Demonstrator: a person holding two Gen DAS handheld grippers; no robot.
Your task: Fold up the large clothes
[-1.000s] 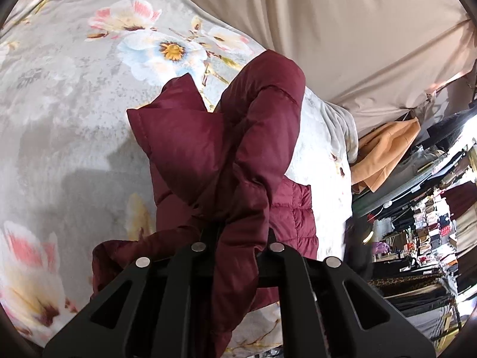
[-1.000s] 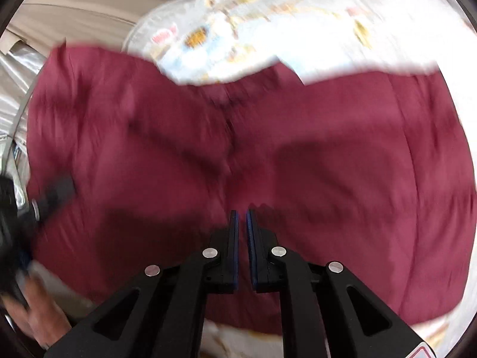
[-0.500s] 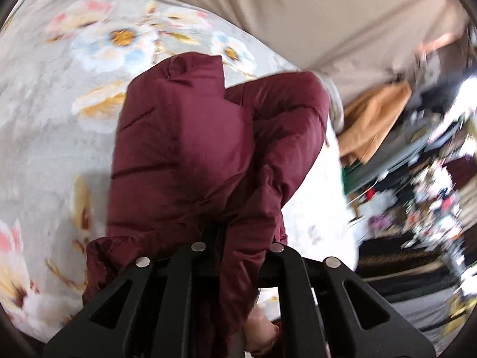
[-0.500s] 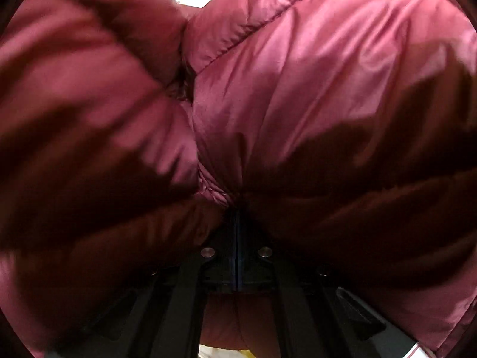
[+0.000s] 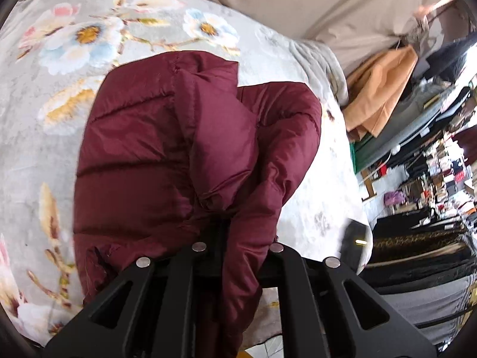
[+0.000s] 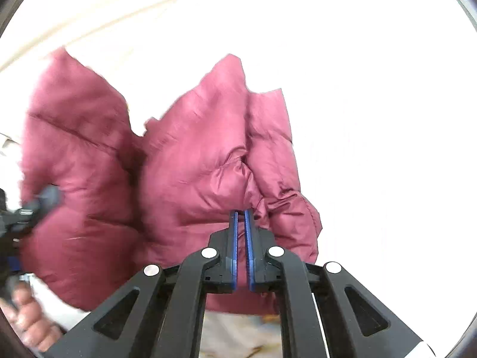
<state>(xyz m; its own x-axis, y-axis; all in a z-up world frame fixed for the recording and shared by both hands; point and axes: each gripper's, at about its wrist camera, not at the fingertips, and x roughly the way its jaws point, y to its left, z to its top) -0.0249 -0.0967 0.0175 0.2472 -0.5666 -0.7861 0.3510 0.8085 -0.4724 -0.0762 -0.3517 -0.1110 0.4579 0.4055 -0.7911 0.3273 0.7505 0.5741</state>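
A dark red puffer jacket (image 5: 167,149) hangs bunched over a floral blanket (image 5: 59,89). My left gripper (image 5: 235,232) is shut on a fold of the jacket, and the fabric drapes over its fingertips and hides them. In the right wrist view the jacket (image 6: 193,155) sits just ahead of my right gripper (image 6: 241,213). Its jaws are opening, with a narrow slit between the blue pads (image 6: 234,238) and nothing between them. The left gripper (image 6: 38,200) and a hand (image 6: 26,322) show at that view's left edge.
A beige curtain (image 5: 298,0) hangs behind the bed. An orange garment (image 5: 384,86) and cluttered shelves (image 5: 432,194) stand past the blanket's right edge. The right wrist view's background is washed out white.
The left gripper carried the bunched jacket across the blanket. The right gripper, buried in jacket folds half a second ago, has backed out and its pads now stand slightly apart.
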